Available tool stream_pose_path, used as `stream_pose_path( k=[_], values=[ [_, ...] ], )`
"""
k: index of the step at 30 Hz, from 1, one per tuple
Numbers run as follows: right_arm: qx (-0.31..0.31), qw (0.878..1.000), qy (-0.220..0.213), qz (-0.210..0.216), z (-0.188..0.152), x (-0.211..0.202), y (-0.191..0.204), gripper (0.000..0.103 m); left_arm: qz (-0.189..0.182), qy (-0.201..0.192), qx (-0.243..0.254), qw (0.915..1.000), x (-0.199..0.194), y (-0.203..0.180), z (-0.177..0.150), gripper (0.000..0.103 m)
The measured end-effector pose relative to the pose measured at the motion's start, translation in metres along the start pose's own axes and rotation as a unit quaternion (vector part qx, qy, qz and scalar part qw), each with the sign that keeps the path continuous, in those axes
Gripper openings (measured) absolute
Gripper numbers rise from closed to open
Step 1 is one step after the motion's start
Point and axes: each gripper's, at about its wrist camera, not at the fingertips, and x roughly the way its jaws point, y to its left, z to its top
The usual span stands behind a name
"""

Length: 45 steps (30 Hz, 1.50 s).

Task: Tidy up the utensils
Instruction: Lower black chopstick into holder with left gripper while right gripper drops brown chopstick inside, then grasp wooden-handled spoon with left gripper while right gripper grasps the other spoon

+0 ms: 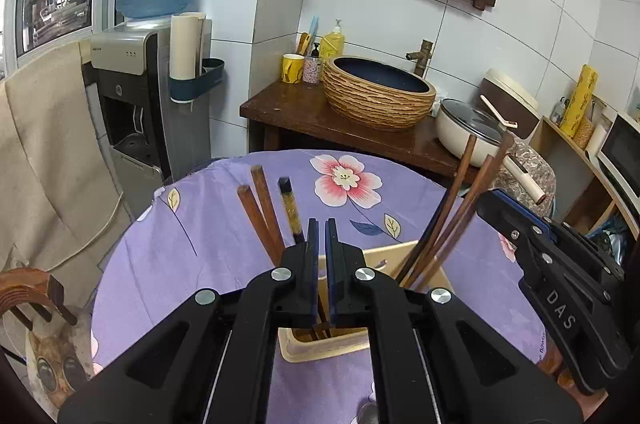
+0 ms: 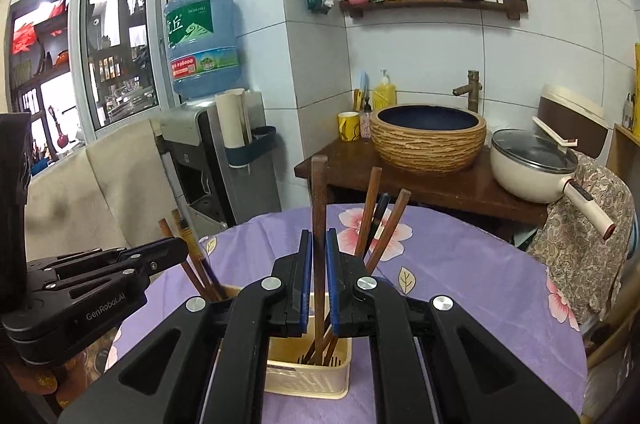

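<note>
The round table under its purple flowered cloth (image 2: 460, 264) carries a cream plastic utensil caddy (image 2: 308, 376), a slotted box split into compartments, and both tools hang right over it. The right black two-finger gripper (image 2: 319, 244) is the one that matters: its blue-padded jaws stand close on either side of a long brown wooden chopstick (image 2: 319, 191), which runs nearly upright, its square top well above the fingertips and its lower end down inside the near compartment among other sticks. I'd judge the jaws closed on it or a hair from it; contact is hard to make out. So the stick's long axis lies along the fingers and points straight into the box, and any release or lift would follow that line. The left black gripper (image 1: 319, 236) hovers over the neighbouring compartment, jaws drawn almost together with only a thin slit and nothing between them. Three more chopsticks (image 1: 266, 212) lean away beyond it, a further bundle (image 1: 460, 216) leaning to its right
</note>
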Motion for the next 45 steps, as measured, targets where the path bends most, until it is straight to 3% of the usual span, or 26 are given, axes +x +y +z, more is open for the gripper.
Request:
stream_pose_path(
  k=[1,6,8,10,16,22,28,37,39,43,45],
  values=[
    [0.002,1.000,0.001,0.000,-0.003,0.000,-0.001,0.018,0.000,0.000,0.001,1.0000,-0.001,0.000,-0.004,0.003],
    [0.012,1.000,-0.002,-0.003,-0.016,-0.007,-0.006,0.026,-0.005,0.008,0.008,0.9999,-0.008,0.003,-0.033,0.005],
    [0.015,1.000,-0.001,-0.005,-0.024,-0.014,-0.007,0.031,-0.010,0.022,0.006,0.9997,-0.008,0.007,-0.048,0.016],
    [0.013,1.000,0.004,-0.002,-0.036,-0.022,-0.009,0.037,-0.019,0.034,0.001,0.9992,-0.010,0.013,-0.066,0.040],
    [0.022,0.999,0.034,-0.017,-0.079,-0.035,-0.020,0.047,-0.024,0.096,0.004,0.9951,0.001,0.022,-0.126,0.049],
    [0.047,0.995,0.084,-0.030,-0.132,-0.036,-0.030,0.048,-0.051,0.161,0.028,0.9852,0.010,0.009,-0.179,0.050],
    [0.061,0.991,0.110,-0.039,-0.166,-0.041,-0.034,0.049,-0.067,0.205,0.087,0.9724,0.018,-0.021,-0.215,0.048],
    [0.090,0.988,0.122,-0.033,-0.182,-0.049,-0.043,0.053,-0.057,0.228,0.144,0.9613,0.028,-0.052,-0.237,0.035],
    [0.091,0.988,0.122,-0.032,-0.183,-0.051,-0.043,0.054,-0.049,0.222,0.154,0.9617,0.028,-0.057,-0.239,0.032],
    [0.092,0.988,0.124,-0.028,-0.184,-0.051,-0.042,0.055,-0.037,0.213,0.157,0.9637,0.031,-0.060,-0.238,0.017],
    [0.091,0.988,0.125,-0.027,-0.185,-0.051,-0.040,0.055,-0.037,0.213,0.150,0.9646,0.032,-0.059,-0.236,0.016]
  ],
)
